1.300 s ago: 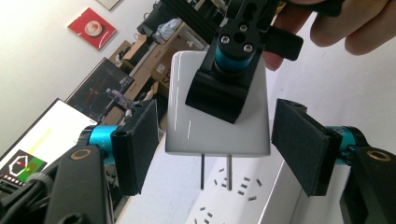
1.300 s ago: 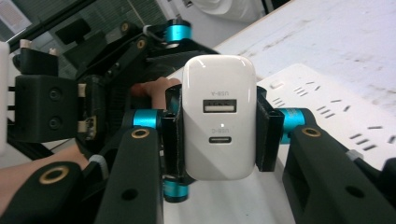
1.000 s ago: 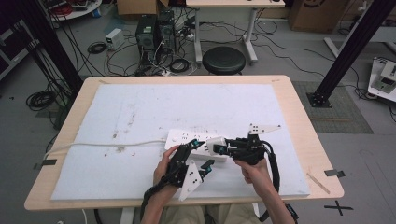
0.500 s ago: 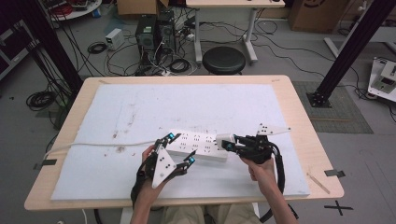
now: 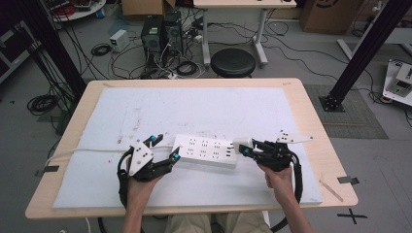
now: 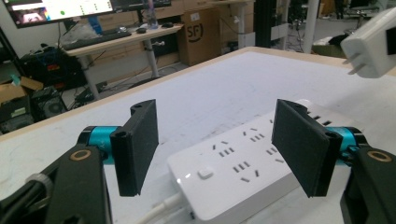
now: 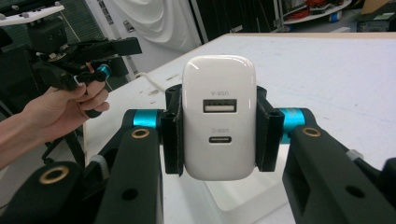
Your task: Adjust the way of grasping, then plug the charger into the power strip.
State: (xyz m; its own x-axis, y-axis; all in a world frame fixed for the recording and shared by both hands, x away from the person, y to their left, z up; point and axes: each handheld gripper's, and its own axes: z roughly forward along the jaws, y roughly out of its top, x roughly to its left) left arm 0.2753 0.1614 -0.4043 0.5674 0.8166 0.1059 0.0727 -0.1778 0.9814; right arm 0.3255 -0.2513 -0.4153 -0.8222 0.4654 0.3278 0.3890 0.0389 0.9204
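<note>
A white power strip (image 5: 206, 150) lies flat on the white mat, and its cord (image 5: 97, 151) runs off to the left. My left gripper (image 5: 165, 147) is open at the strip's left end. In the left gripper view the power strip (image 6: 243, 163) lies between and beyond the spread jaws of the left gripper (image 6: 219, 144). My right gripper (image 5: 245, 148) is shut on a white USB charger (image 5: 241, 144) just above the strip's right end. The charger (image 7: 219, 116) shows its two ports to the right gripper view. The charger's prongs (image 6: 354, 65) point at the strip.
The white mat (image 5: 218, 107) covers most of the wooden table (image 5: 311, 121). A thin wooden stick (image 5: 332, 189) lies near the right front corner. A black stool (image 5: 233, 62) stands behind the far edge. The person's left hand (image 7: 70, 107) appears in the right gripper view.
My left gripper has moved left from the strip's middle to its left end. The right gripper has drawn slightly right with the charger in it.
</note>
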